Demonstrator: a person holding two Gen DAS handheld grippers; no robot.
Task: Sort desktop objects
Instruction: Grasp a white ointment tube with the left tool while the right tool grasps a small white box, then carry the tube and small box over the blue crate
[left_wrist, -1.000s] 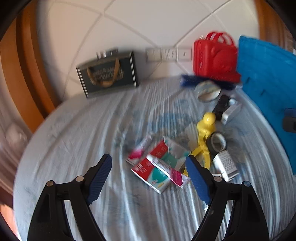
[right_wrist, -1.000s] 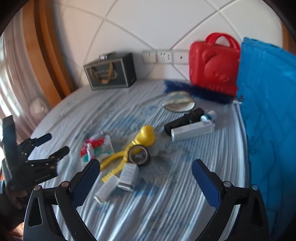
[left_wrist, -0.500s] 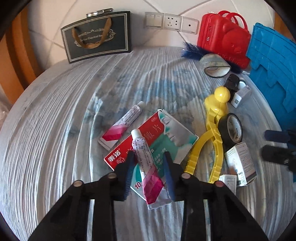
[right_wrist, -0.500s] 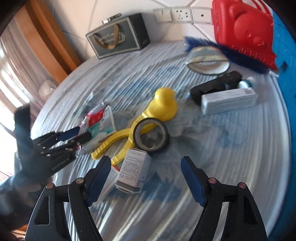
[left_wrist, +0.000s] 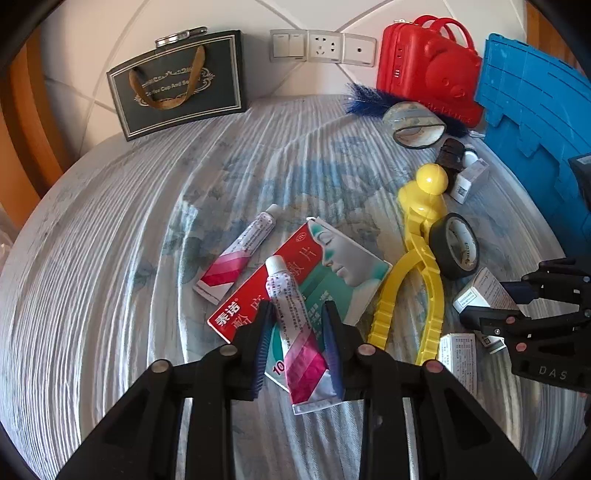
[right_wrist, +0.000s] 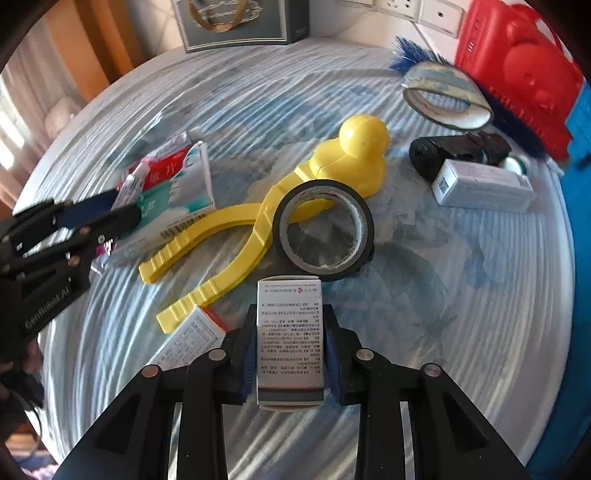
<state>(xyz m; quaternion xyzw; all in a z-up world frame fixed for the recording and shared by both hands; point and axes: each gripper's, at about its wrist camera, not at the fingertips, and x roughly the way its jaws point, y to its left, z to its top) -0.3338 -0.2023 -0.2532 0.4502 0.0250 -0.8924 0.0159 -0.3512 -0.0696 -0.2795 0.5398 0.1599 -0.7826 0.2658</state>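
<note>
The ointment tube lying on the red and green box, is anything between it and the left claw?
Nothing visible. The left claw already straddles the ointment tube, its pads at the tube's sides, shut on it. Only the red and green box lies beneath.

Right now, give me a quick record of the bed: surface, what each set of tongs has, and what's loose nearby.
surface: striped blue-white bedsheet
left tongs: shut on ointment tube, which lies on red-green medicine box
right tongs: closing, small white carton between them
loose nearby: yellow duck clamp, black tape roll, second tube
</note>
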